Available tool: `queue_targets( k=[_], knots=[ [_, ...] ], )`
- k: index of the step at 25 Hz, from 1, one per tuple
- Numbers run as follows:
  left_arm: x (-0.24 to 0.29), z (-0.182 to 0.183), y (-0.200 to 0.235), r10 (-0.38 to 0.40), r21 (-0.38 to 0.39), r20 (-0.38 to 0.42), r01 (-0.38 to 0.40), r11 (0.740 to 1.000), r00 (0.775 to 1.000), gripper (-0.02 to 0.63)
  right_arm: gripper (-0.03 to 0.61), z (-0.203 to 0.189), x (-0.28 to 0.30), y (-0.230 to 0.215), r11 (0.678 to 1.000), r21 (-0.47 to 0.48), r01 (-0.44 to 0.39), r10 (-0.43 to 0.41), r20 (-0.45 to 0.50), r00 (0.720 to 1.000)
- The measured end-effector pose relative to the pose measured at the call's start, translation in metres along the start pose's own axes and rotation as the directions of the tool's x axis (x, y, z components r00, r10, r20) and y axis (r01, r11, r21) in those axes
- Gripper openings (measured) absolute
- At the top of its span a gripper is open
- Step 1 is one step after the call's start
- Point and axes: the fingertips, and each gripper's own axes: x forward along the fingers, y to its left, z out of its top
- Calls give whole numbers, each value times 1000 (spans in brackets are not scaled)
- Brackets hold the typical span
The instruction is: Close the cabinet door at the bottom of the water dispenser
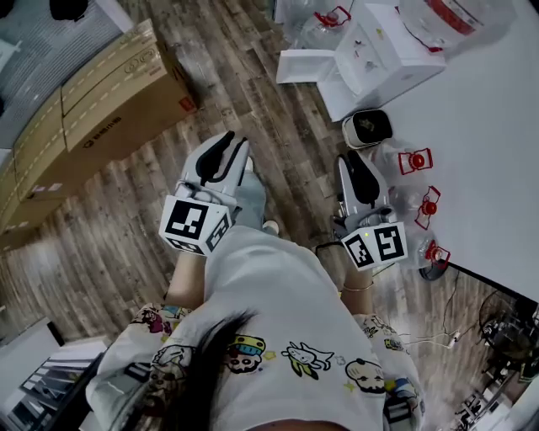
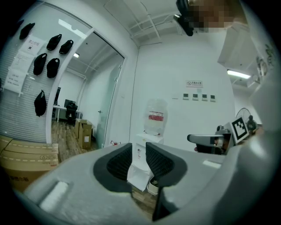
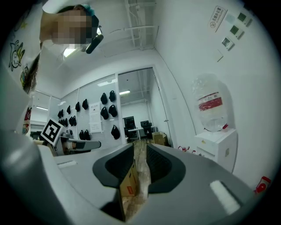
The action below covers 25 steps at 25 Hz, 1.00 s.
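Facing water dispenser [image 2: 150, 139], red bottle label [image 2: 156, 117] unreadable

Two grippers [image 1: 229, 145] [image 1: 351, 162], one water dispenser [image 1: 383, 52], one bottle [image 1: 455, 15] on it, three red-capped bottles [image 1: 415, 160] [image 1: 429, 204] [image 1: 436, 252] beside it

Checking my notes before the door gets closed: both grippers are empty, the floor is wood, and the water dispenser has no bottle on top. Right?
Not quite: the water dispenser carries a clear bottle with a red label, as the left gripper view shows. The rest holds: the left gripper and right gripper are empty, jaws apart, and the floor is wood.
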Motion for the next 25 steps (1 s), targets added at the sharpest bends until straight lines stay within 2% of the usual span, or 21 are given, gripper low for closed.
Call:
queue_targets(
  k=[14, 20, 25],
  knots=[
    [127, 51, 137, -33, 17, -14, 34, 999, 999, 123, 127, 22, 179, -41, 1000, 21, 19, -19, -8, 1000],
    [156, 63, 191, -27, 20, -12, 27, 999, 1000, 144, 144, 25, 239, -52, 999, 34, 26, -26, -7, 1000],
    [161, 70, 231, -5, 22, -10, 5, 1000, 1000, 155, 147, 23, 275, -50, 998, 44, 34, -33, -8, 999]
  ],
)
